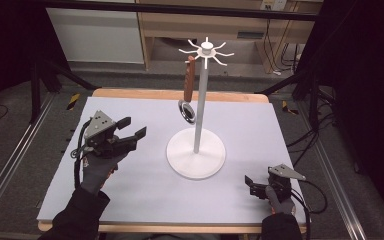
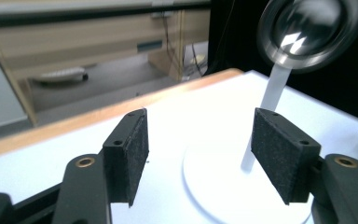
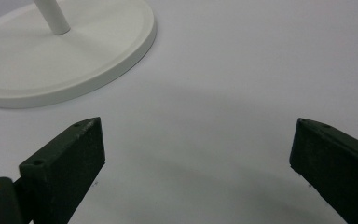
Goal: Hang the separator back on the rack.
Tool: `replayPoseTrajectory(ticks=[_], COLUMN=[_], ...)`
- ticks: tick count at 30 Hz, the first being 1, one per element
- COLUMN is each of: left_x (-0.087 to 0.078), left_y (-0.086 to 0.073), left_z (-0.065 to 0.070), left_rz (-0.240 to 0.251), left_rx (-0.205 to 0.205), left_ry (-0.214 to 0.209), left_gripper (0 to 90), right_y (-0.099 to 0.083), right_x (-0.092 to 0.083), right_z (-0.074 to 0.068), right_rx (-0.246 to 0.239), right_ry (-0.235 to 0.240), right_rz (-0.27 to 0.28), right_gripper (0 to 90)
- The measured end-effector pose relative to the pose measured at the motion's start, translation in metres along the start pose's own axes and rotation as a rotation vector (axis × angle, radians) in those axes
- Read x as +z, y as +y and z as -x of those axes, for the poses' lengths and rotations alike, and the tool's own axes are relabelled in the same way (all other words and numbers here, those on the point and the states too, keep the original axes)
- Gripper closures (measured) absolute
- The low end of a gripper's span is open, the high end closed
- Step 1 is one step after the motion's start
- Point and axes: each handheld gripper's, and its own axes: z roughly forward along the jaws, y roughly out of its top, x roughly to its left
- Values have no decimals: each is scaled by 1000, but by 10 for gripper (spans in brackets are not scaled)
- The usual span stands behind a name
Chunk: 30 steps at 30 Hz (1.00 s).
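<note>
The left gripper (image 1: 133,127), held in a gloved hand (image 1: 98,172) above the left part of the table (image 1: 145,200), has its jaws apart with nothing between them. In the left gripper view its two black pads (image 2: 135,154) frame the white stand (image 2: 242,186). The stand (image 1: 196,152) has a round base near the middle of the table and an upright pole topped by a ring of hooks. A ladle (image 1: 187,95) with a brown handle hangs from one hook, its shiny bowl just beside the pole, well apart from the left gripper. The right gripper (image 1: 252,184) sits low at the table's right front corner, its jaws wide apart over bare table, empty.
</note>
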Motion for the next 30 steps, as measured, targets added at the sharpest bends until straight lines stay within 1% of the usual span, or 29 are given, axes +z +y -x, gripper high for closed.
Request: replayPoseTrajectory(ticks=[1,3,4,5,7,8,9,11,12,14,15,16,17,18,19,20,22,23,25,26,27,28,30], left_x=[0,0,1,1,2,3,3,3,1,-1,-1,-2,-4,-6,-6,-10,-16,-16,-24,-30,-30,-35,-37], left_y=[0,-11,-22,-22,-33,-44,-44,-54,-64,-75,-75,-80,-88,-93,-93,-100,-107,-107,-115,-123,-123,-131,-134], left_z=[0,-4,-7,-7,-11,-16,-16,-21,-26,-30,-30,-33,-38,-40,-40,-44,-49,-49,-54,-58,-58,-62,-63], left_rz=[0,-24,-43,-43,-75,-104,-104,-122,-138,-148,-148,-160,-176,-179,-179,-189,-189,-189,-185,-198,-198,-215,-220], left_rx=[0,4,15,15,17,11,11,-5,-16,-21,-21,-19,-19,-23,-23,-33,-67,-67,-93,-98,-98,-103,-105], left_ry=[0,7,25,25,35,40,40,40,47,65,65,78,98,105,105,113,103,103,100,113,113,124,131], left_gripper=[360,360,358,357,352,348,344,345,347,348,349,349,348,349,348,348,348,344,344,341,341,340,338], right_y=[0,0,0,0,0,0,0,0,0,0,0,0,0,0,0,0,-1,-1,-1,-1,-1,-1,-1], right_x=[0,0,0,0,0,0,0,0,0,1,1,1,1,1,1,1,1,1,0,0,0,0,1], right_z=[0,0,0,0,-1,-1,-1,-1,-1,-1,-1,-1,0,0,0,0,0,0,0,0,0,0,1], right_rx=[-1,0,2,2,5,5,5,5,4,3,3,3,0,0,0,-1,-1,-1,-4,-6,-6,-5,-8], right_ry=[-1,1,2,3,3,2,2,0,1,0,0,-1,-4,-5,-5,-9,-16,-16,-25,-31,-31,-33,-37], right_rz=[1,0,-3,-3,-4,-3,-3,-5,-6,-8,-8,-9,-14,-16,-16,-16,-19,-19,-29,-32,-32,-35,-34], right_gripper=[36,36,37,36,36,36,36,36,36,36,36,36,36,36,36,36,36,36,36,36,36,36,36])
